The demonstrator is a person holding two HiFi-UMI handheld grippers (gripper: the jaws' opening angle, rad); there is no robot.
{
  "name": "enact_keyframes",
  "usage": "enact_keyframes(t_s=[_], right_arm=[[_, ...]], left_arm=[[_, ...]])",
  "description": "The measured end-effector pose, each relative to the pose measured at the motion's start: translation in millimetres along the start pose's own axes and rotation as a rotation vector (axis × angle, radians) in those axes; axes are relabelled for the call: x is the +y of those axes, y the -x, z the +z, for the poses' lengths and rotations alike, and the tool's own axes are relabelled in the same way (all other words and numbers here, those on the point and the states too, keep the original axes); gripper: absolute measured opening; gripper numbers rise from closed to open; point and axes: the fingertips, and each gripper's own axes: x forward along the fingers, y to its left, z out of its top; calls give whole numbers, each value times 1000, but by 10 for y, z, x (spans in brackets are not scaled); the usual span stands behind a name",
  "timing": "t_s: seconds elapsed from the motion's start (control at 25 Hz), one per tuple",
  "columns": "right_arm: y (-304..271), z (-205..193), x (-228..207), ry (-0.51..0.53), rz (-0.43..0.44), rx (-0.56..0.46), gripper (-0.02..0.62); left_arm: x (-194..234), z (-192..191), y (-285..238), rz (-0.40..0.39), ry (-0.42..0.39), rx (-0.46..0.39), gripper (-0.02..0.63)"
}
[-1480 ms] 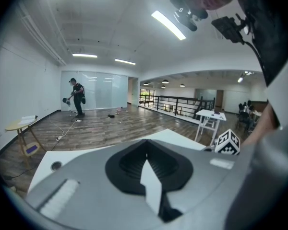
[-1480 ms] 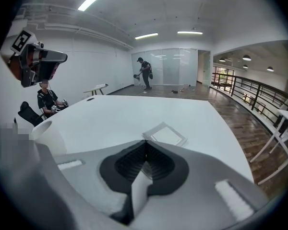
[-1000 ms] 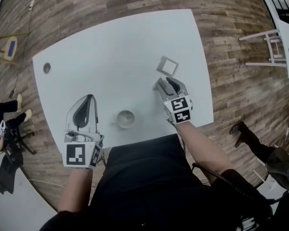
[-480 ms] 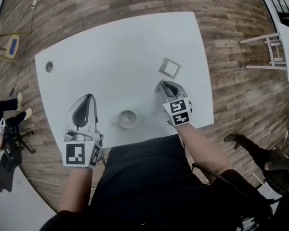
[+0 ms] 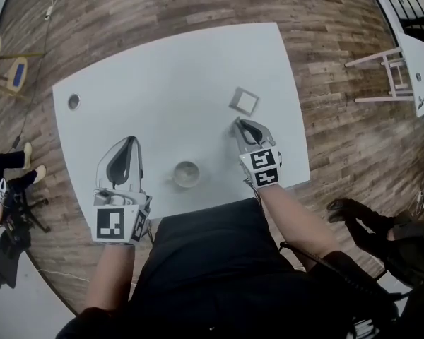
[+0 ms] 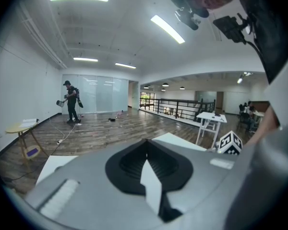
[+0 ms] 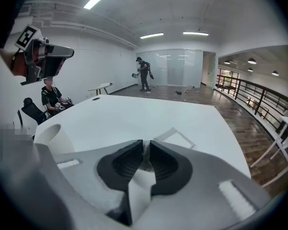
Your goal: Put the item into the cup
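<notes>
A pale cup (image 5: 186, 174) stands upright near the white table's (image 5: 162, 76) front edge, between my two grippers. In the right gripper view the cup (image 7: 53, 138) is at the left. My right gripper (image 5: 239, 126) is to the right of the cup, low over the table. In its own view the right gripper (image 7: 144, 146) is shut on a small grey item (image 7: 144, 153), which shows only as a sliver between the pads. My left gripper (image 5: 131, 144) is left of the cup; in its own view the left gripper (image 6: 145, 146) is shut and empty, pointing out into the room.
A flat white square frame (image 5: 244, 101) lies just beyond the right gripper, also seen as the frame (image 7: 175, 138) ahead of the jaws. A round hole (image 5: 73, 102) is in the table's far left corner. A white stool (image 5: 389, 76) stands on the wood floor at the right.
The right gripper's jaws, open around the small grey item a second ago, have come together on it. The left gripper and the cup have stayed put.
</notes>
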Motion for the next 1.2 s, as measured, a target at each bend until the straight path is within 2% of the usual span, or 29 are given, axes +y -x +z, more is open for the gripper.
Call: enact_keyframes(t_s=[0.52, 1.2], right_arm=[[315, 290, -43, 18, -66, -92, 49], [812, 660, -24, 44, -138, -221, 49]], left_arm=[[3, 202, 91, -6, -26, -84, 8], [-191, 480, 271, -62, -63, -193, 8]])
